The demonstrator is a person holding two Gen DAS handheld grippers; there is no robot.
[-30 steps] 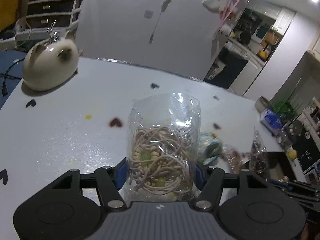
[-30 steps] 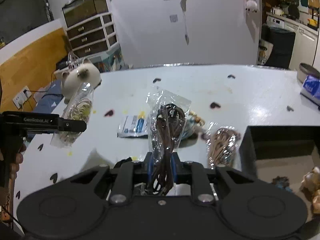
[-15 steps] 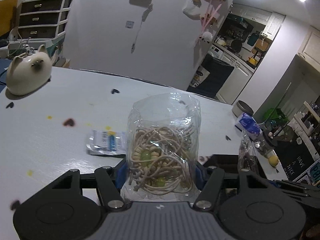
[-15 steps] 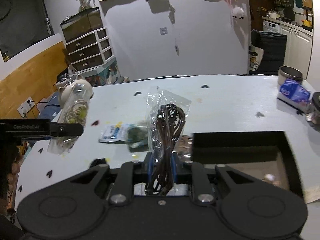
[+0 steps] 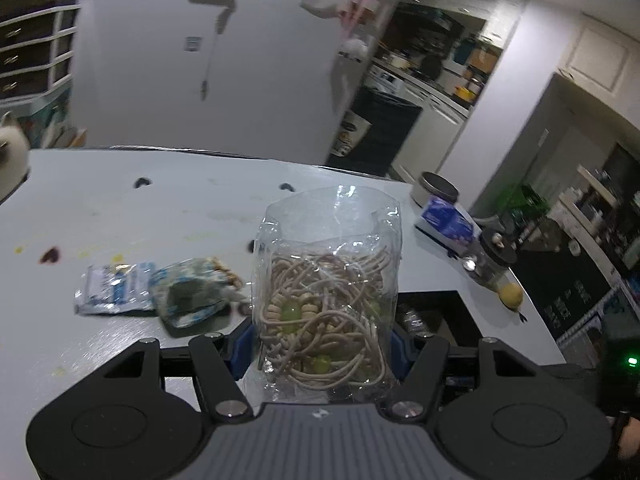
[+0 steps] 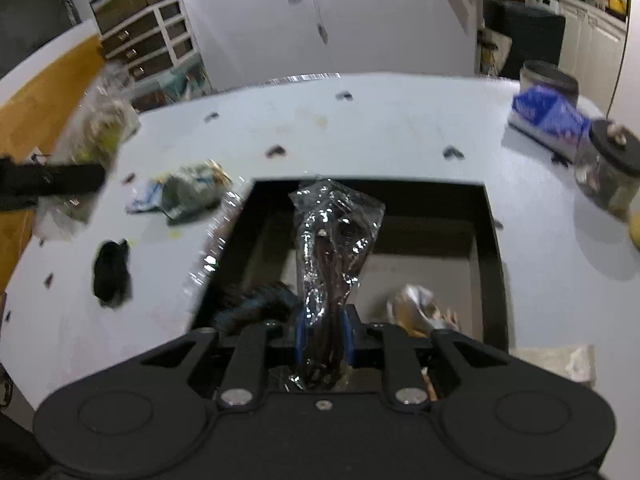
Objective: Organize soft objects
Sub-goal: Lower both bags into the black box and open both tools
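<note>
My left gripper (image 5: pixel 322 344) is shut on a clear bag of beige cords and beads (image 5: pixel 326 296), held above the white table (image 5: pixel 140 220). My right gripper (image 6: pixel 323 336) is shut on a clear bag of dark brown cords (image 6: pixel 332 256), held over the open black box (image 6: pixel 492 248). The left gripper and its bag also show in the right wrist view (image 6: pixel 86 140). Small packets lie on the table: a white-blue one (image 5: pixel 112 294) and a greenish one (image 5: pixel 192 292). Inside the box are a blue-black item (image 6: pixel 256 304) and a beige item (image 6: pixel 420 308).
A black soft item (image 6: pixel 112 272) lies left of the box. A blue tissue pack (image 6: pixel 548 118), a grey tin (image 6: pixel 548 78), a dark-lidded glass jar (image 6: pixel 608 172) and a lemon (image 5: pixel 510 294) stand at the table's right side. A white cat figure (image 5: pixel 10 152) sits far left.
Both grippers have moved right with their bags. The right gripper's bag now hangs over the black box. The left view swung from the cat figure toward the box and kitchen.
</note>
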